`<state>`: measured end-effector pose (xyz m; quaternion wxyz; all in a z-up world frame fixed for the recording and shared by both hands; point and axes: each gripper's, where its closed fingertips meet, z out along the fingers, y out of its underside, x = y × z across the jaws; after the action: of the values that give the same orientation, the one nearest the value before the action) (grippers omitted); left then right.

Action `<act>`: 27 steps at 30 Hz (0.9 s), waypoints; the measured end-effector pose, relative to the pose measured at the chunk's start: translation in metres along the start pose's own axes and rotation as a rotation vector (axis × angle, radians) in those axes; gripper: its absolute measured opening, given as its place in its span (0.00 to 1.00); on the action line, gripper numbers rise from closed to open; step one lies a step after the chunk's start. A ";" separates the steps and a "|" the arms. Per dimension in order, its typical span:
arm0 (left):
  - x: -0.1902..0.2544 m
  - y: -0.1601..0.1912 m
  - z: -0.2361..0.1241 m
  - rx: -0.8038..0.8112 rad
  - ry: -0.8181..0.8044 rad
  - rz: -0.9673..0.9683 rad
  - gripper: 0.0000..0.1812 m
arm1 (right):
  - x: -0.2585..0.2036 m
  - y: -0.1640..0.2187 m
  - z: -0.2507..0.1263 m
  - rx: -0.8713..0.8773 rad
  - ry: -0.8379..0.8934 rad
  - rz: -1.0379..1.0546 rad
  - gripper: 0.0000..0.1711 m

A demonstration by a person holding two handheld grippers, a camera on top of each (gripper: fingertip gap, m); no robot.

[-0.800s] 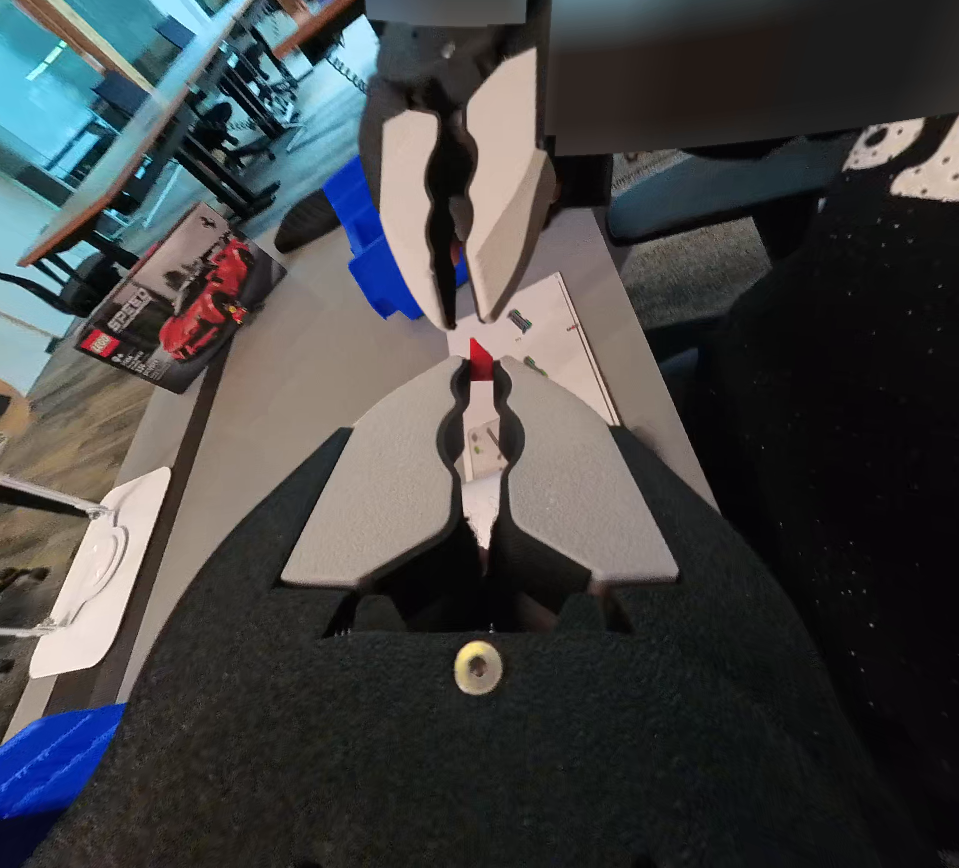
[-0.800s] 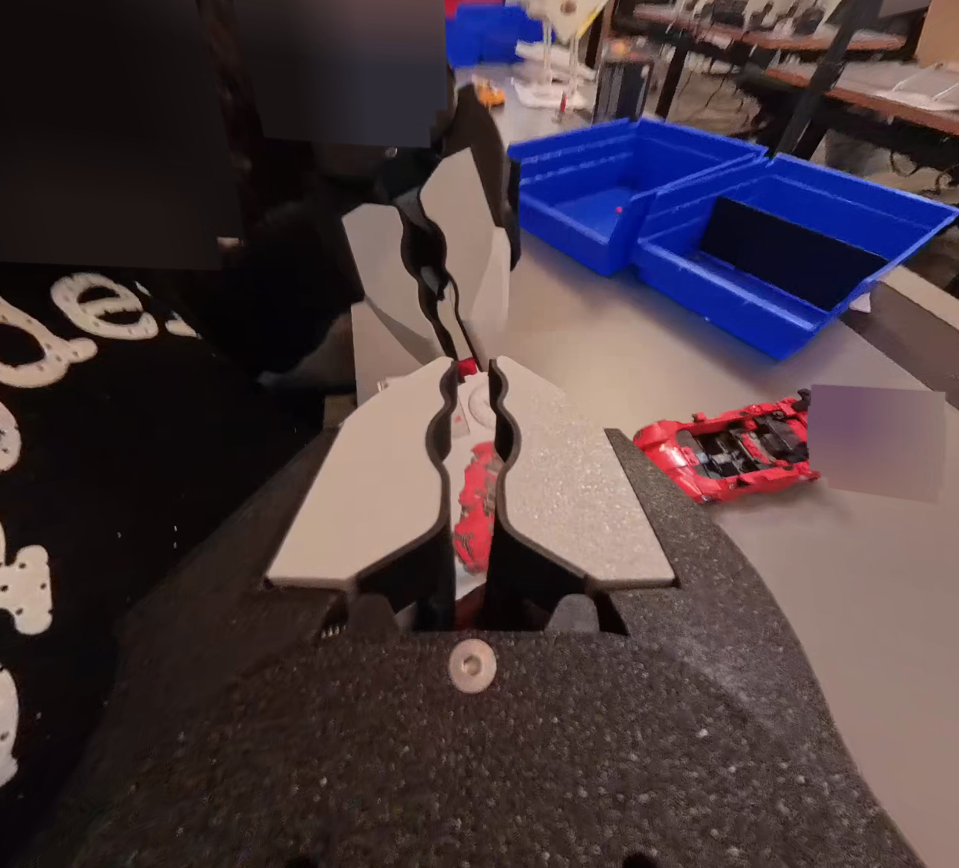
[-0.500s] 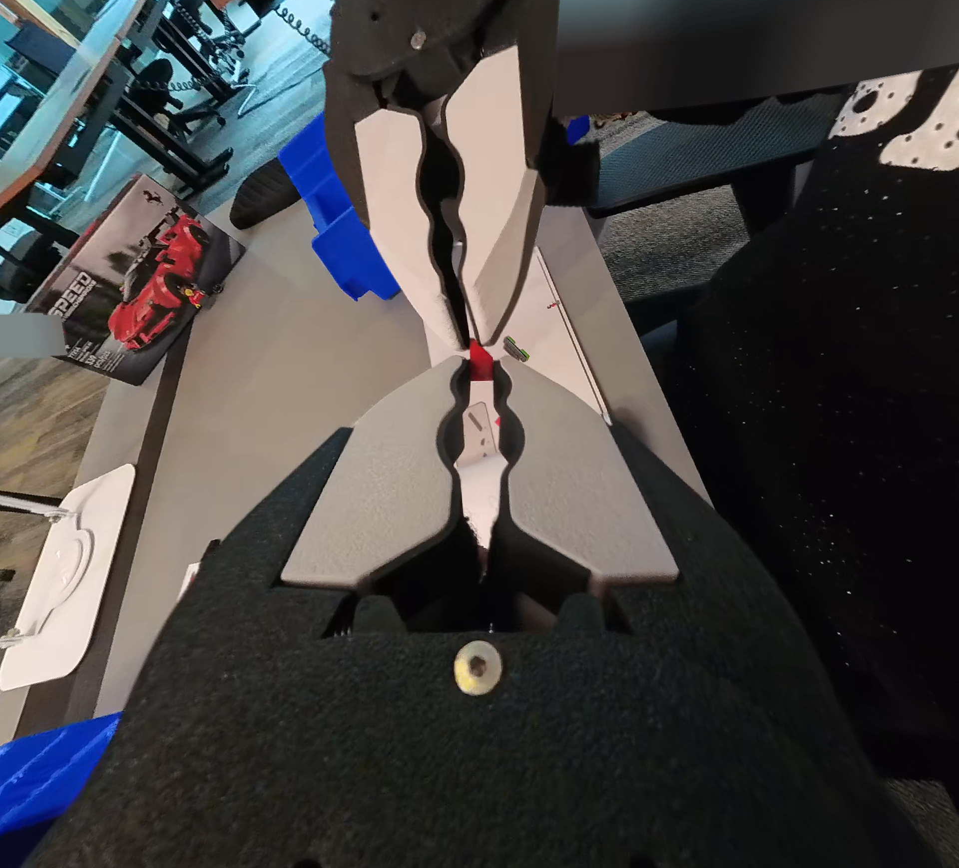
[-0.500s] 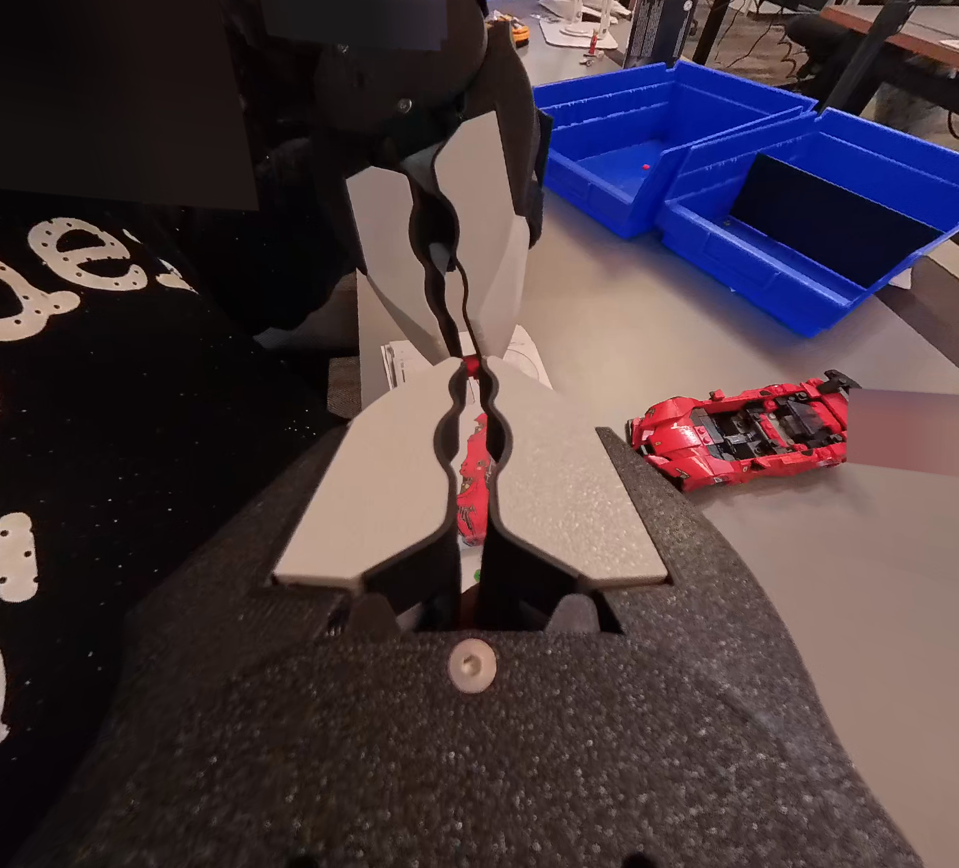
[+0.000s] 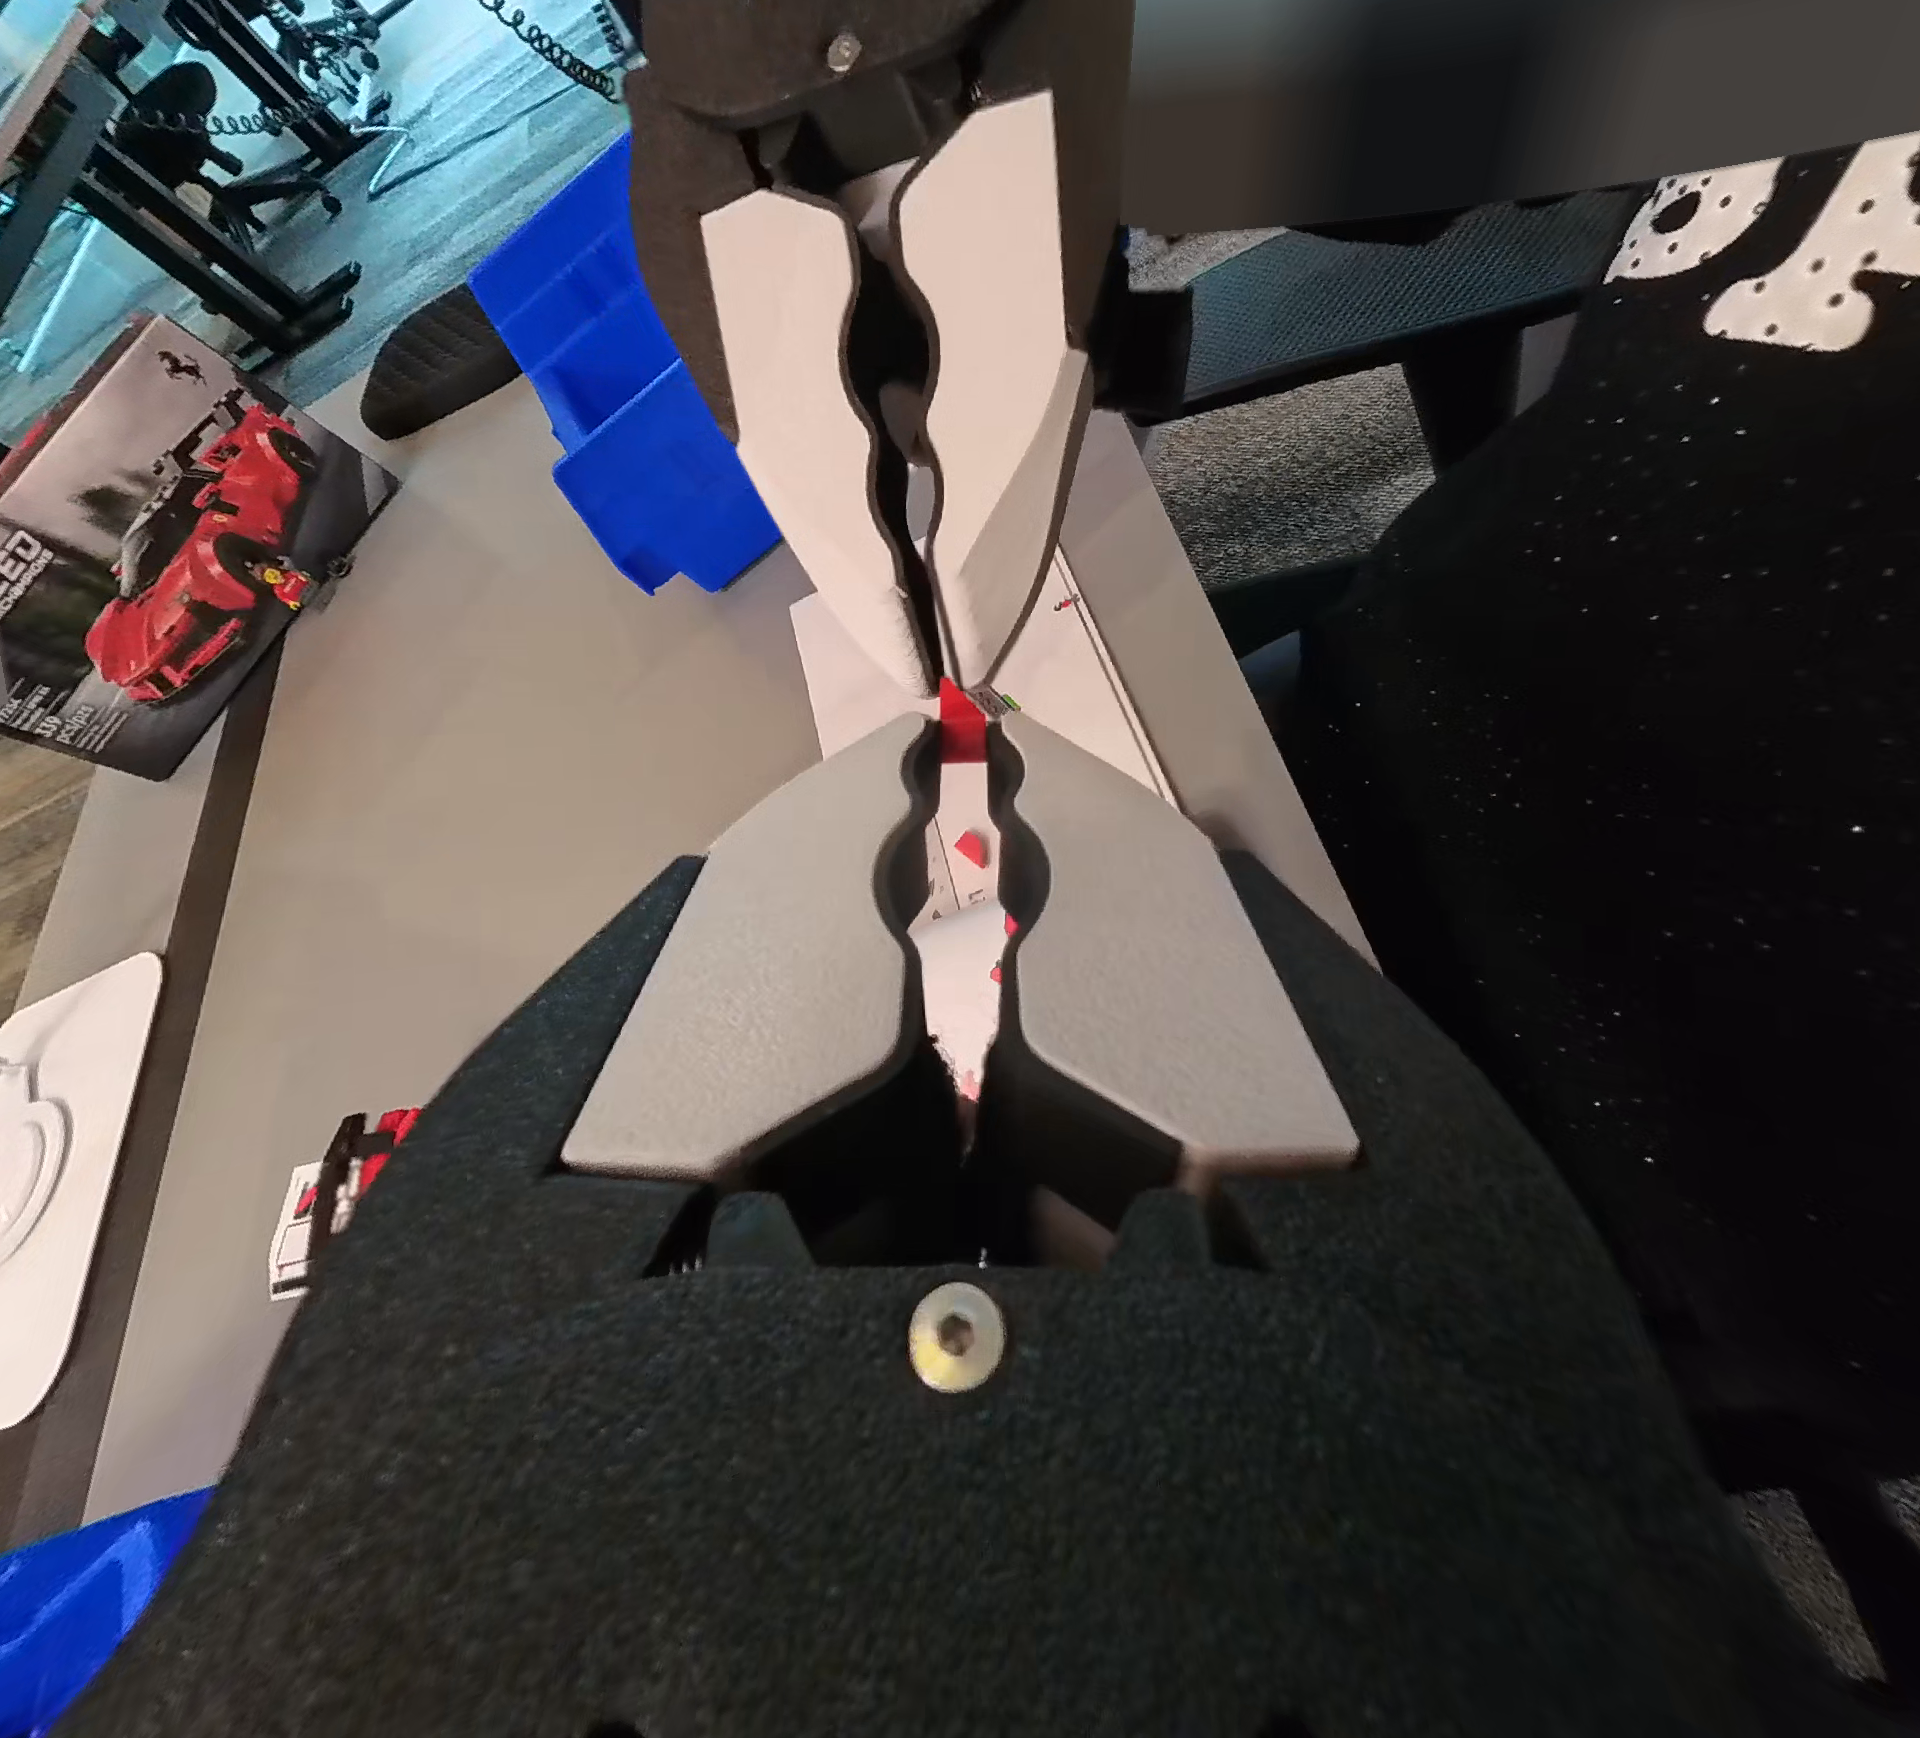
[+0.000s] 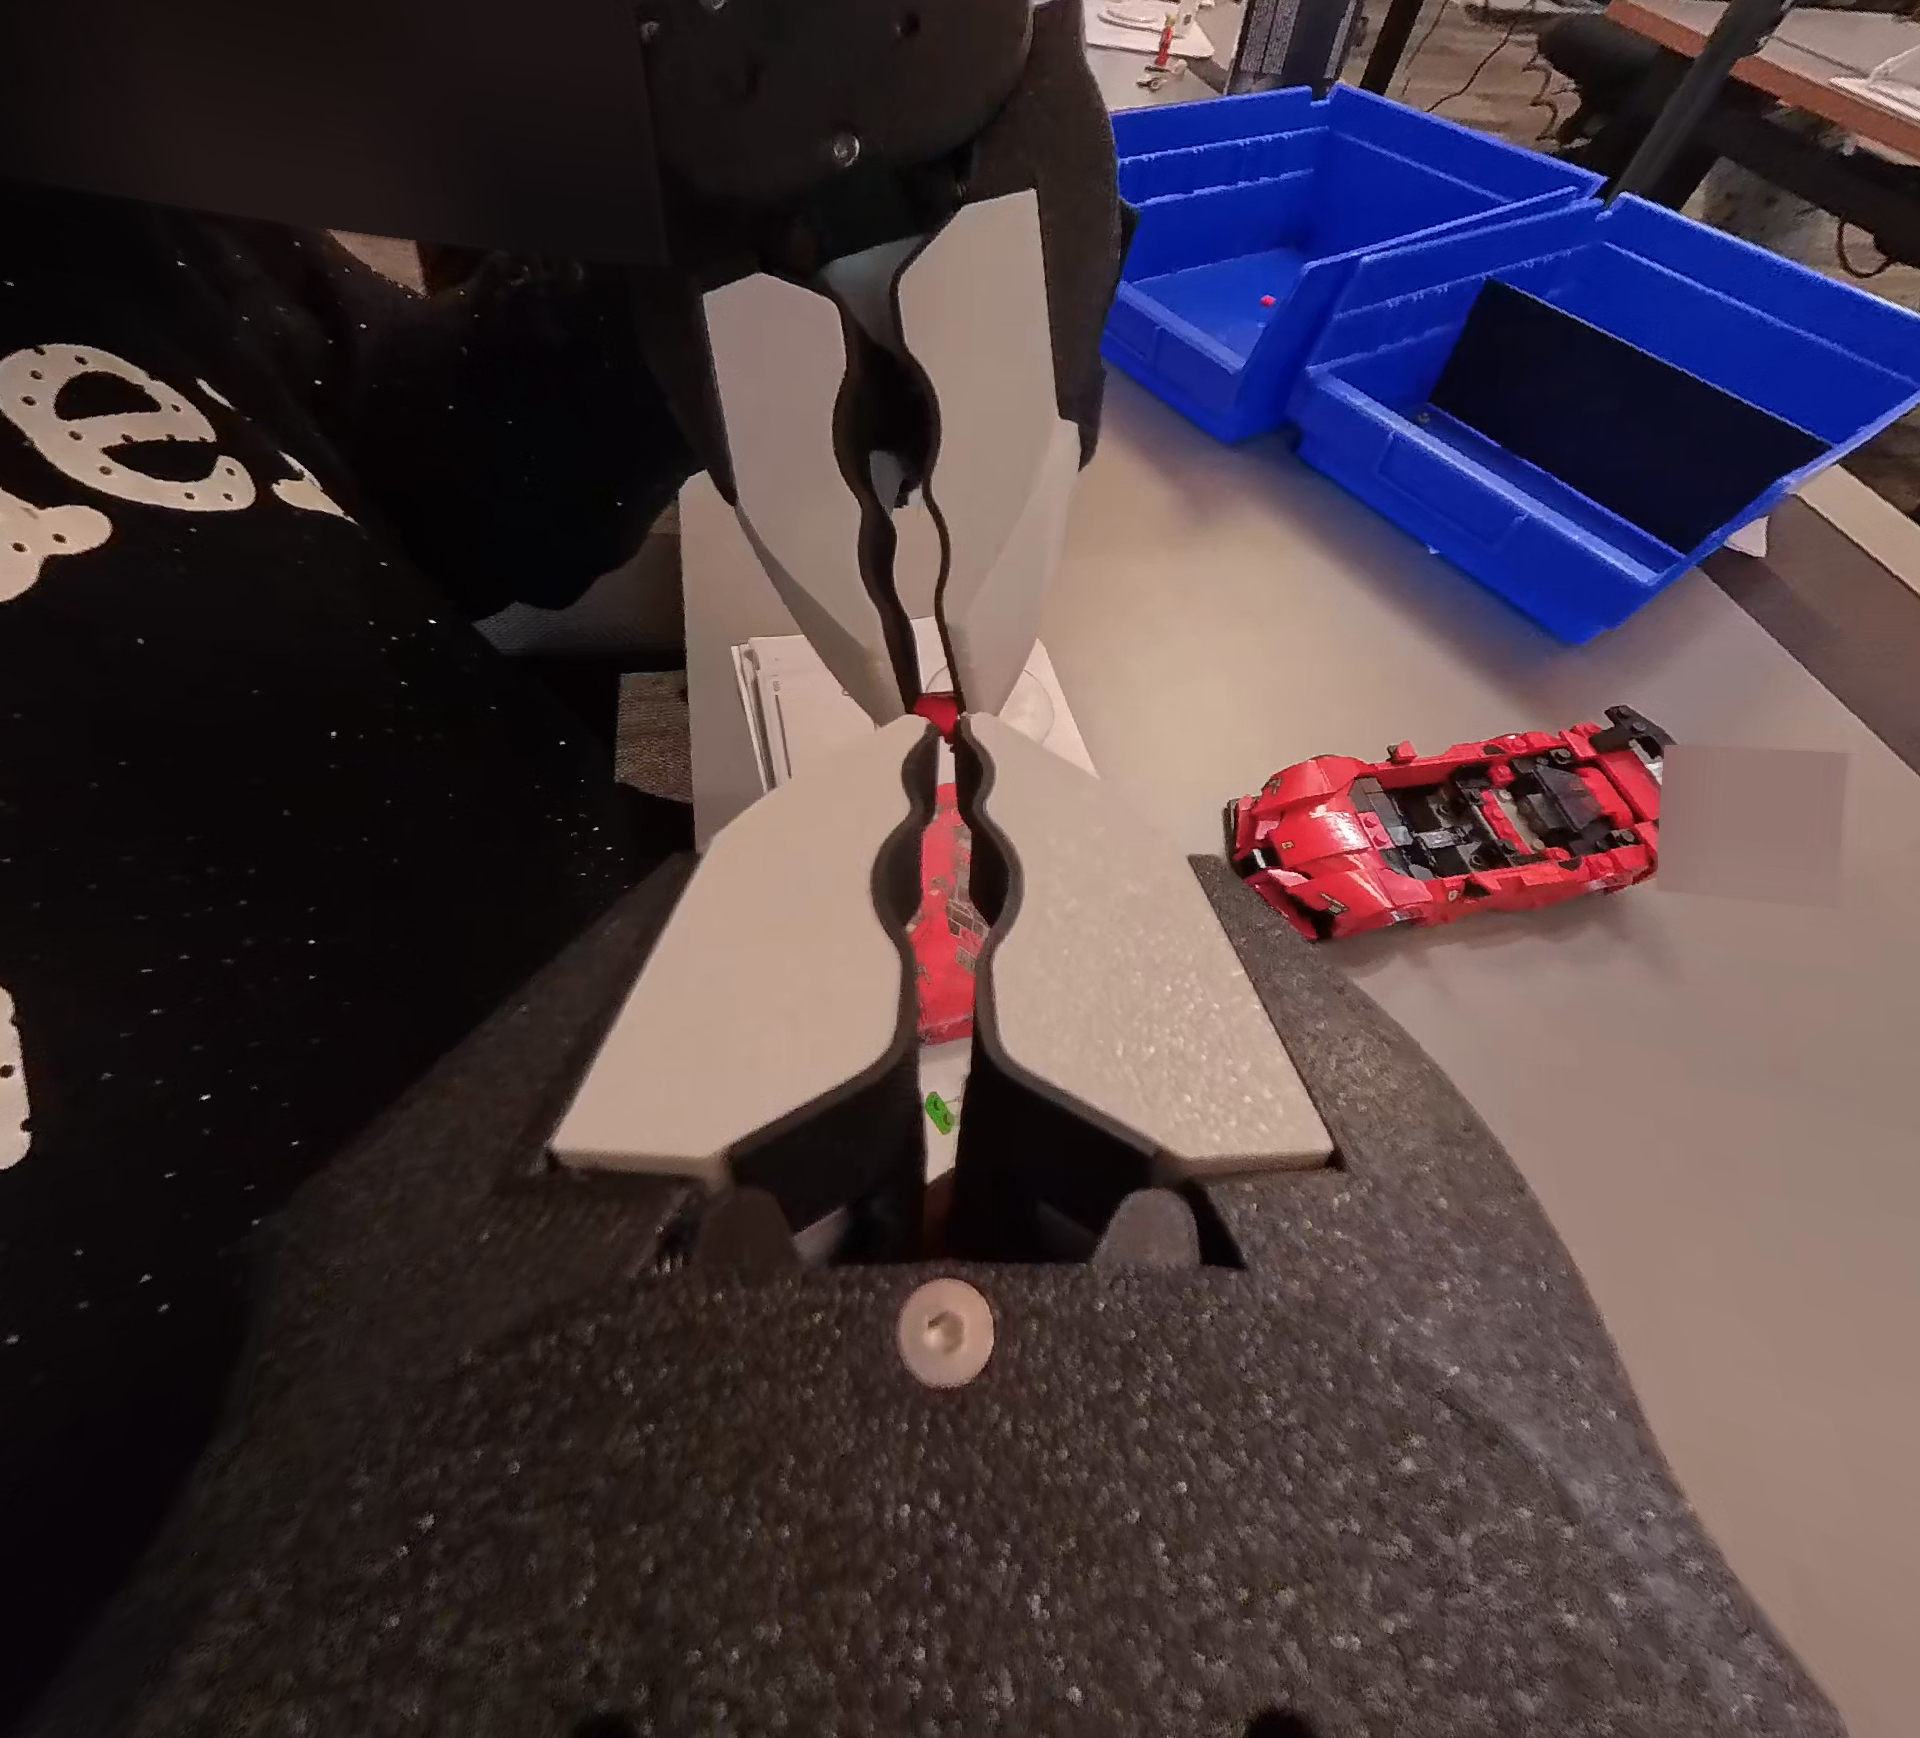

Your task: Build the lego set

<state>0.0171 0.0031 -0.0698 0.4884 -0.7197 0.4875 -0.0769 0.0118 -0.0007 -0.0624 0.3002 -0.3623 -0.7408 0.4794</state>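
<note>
Left gripper [image 5: 961, 732] pinches red piece [image 5: 961, 730], apparently meeting right gripper [image 5: 940, 686].

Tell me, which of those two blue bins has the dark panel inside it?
The nearer blue bin, on the right in the right wrist view, holds the dark panel. The farther blue bin beside it shows only a tiny red piece on its floor.

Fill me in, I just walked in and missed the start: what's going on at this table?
A person is building a toy car with two tools. The left hand-held gripper is shut on a small red brick, and the right hand-held gripper meets it tip to tip above an instruction booklet. Whether the right one also pinches the brick is unclear. The half-built red car sits apart on the grey table, near two blue bins.
</note>
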 end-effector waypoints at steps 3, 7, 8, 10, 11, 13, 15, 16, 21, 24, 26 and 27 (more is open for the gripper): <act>-0.006 0.005 0.000 -0.008 -0.036 -0.052 0.08 | 0.007 0.007 -0.005 0.016 0.060 0.043 0.01; -0.021 0.029 -0.021 0.008 -0.186 -0.205 0.08 | 0.034 0.057 -0.013 -0.047 0.291 0.203 0.01; -0.026 0.039 -0.029 0.011 -0.242 -0.262 0.08 | 0.037 0.074 -0.011 -0.075 0.337 0.249 0.01; -0.037 0.058 -0.050 0.027 -0.356 -0.374 0.07 | 0.039 0.104 -0.005 -0.132 0.404 0.331 0.01; -0.043 0.068 -0.062 0.032 -0.412 -0.423 0.07 | 0.040 0.116 -0.003 -0.165 0.435 0.357 0.01; -0.057 0.085 -0.087 0.024 -0.512 -0.503 0.05 | 0.044 0.134 -0.002 -0.236 0.508 0.375 0.01; -0.071 0.097 -0.110 -0.012 -0.569 -0.562 0.05 | 0.045 0.143 -0.001 -0.265 0.550 0.403 0.01; -0.075 0.100 -0.119 -0.036 -0.571 -0.584 0.05 | 0.044 0.145 0.000 -0.260 0.553 0.432 0.01; -0.087 0.116 -0.133 -0.093 -0.566 -0.639 0.05 | 0.047 0.152 0.002 -0.250 0.588 0.475 0.01; -0.081 0.123 -0.121 -0.036 -0.489 -0.668 0.05 | 0.048 0.152 0.003 -0.240 0.596 0.477 0.01; -0.079 0.130 -0.117 -0.048 -0.448 -0.682 0.05 | 0.049 0.155 0.004 -0.253 0.599 0.470 0.01; -0.079 0.133 -0.116 -0.057 -0.440 -0.682 0.05 | 0.049 0.154 0.004 -0.249 0.599 0.478 0.01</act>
<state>-0.1744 -0.0147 -0.0851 0.5073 -0.8527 0.1064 -0.0652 0.0196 0.0811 -0.2023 0.3367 -0.6816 -0.5680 0.3153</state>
